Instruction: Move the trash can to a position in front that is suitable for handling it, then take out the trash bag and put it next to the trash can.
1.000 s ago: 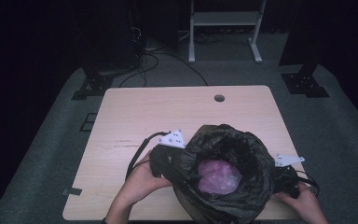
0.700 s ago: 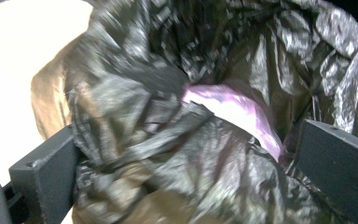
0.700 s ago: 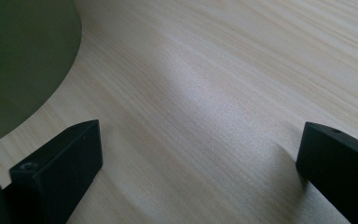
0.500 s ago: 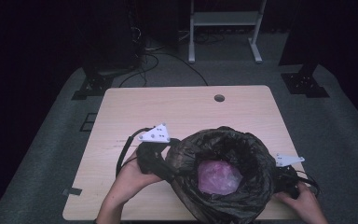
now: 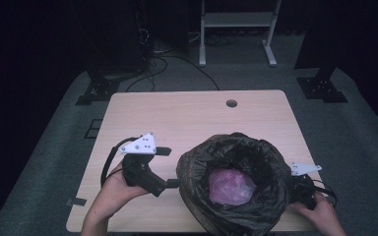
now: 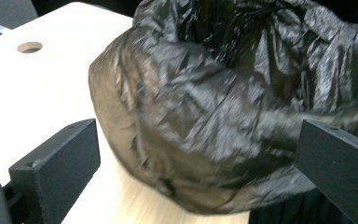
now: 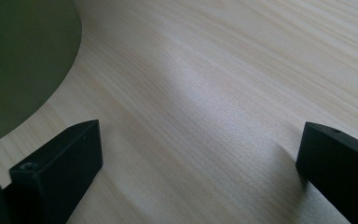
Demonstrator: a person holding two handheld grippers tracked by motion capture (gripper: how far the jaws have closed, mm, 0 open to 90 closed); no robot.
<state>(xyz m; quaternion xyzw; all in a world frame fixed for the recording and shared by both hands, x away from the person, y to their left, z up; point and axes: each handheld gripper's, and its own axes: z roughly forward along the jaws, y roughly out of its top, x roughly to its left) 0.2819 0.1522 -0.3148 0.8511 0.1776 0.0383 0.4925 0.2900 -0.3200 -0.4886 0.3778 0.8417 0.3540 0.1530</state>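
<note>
A black bin bag (image 5: 236, 187) stood at the near right of the pale wooden surface (image 5: 192, 118), its mouth rolled open and something pink (image 5: 229, 187) lying down inside it; what the pink thing was could not be told. In the left gripper view the bag (image 6: 223, 116) showed as thin, crinkled, glossy film, bulging outward over the surface (image 6: 42, 88).

The left hand-held gripper (image 5: 170, 167) sat just to the left of the bag, its jaws spread wide and released, nothing between them. From its own camera the bag's wall lay ahead between the two jaws, and whether either jaw touched the film could not be told. The right hand-held gripper (image 5: 302, 189) was at the bag's right side near the surface's right edge, partly hidden behind the bag. In its own view its jaws also stood wide apart over bare wood (image 7: 205, 107), holding nothing, with a dark rounded shape (image 7: 18, 60) at far left that was likely the bag's side.

The bag would probably handle as light, soft and slippery, collapsing wherever pressed and tearing if pulled hard against a snag. The rolled rim looked the best hold, since gathered layers give more to pinch than the single smooth wall. A grip on both sides of the rim would likely keep the mouth from folding shut.
</note>
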